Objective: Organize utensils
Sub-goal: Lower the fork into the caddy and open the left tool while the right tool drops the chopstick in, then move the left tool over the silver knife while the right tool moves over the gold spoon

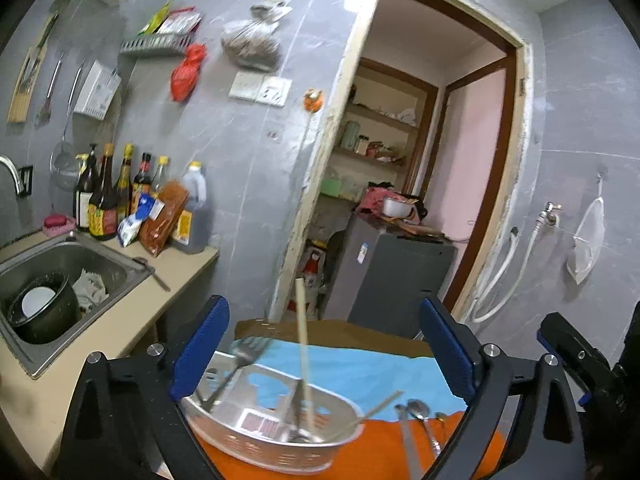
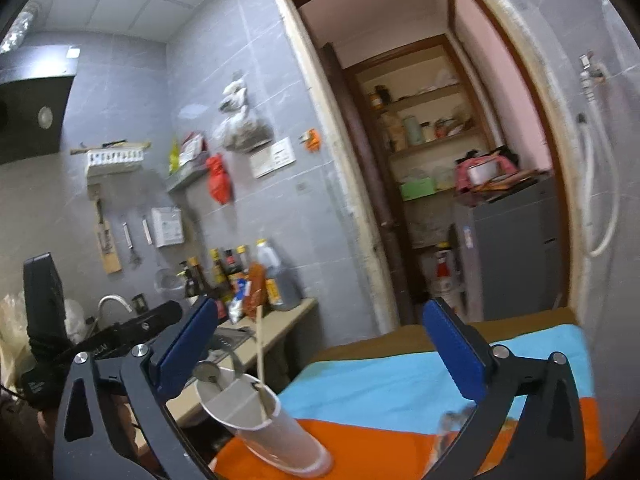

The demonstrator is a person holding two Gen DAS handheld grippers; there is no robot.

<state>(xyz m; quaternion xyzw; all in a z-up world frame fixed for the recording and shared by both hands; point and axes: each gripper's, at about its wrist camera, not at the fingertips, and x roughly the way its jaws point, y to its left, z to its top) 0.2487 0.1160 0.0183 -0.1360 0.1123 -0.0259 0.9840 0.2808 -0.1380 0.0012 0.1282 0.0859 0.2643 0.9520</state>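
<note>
A white perforated utensil holder (image 1: 280, 436) stands on the orange and blue cloth (image 1: 360, 372). It holds a fork (image 1: 240, 356), a wooden chopstick (image 1: 302, 356) standing upright, and another chopstick (image 1: 372, 410) leaning on its rim. Spoons (image 1: 418, 416) lie on the cloth to its right. My left gripper (image 1: 320, 356) is open, above and around the holder. In the right wrist view the holder (image 2: 264, 428) sits lower left with a spoon (image 2: 208, 372) and a chopstick (image 2: 260, 356) in it. My right gripper (image 2: 320, 356) is open and empty. A blurred metal utensil (image 2: 448, 432) lies on the cloth.
A steel sink (image 1: 60, 264) with a dark pot sits at left, with sauce bottles (image 1: 120, 200) on the counter behind it. A doorway (image 1: 420, 160) shows a grey fridge (image 1: 392, 280) and shelves. A tap and hose (image 1: 516, 248) hang on the right wall.
</note>
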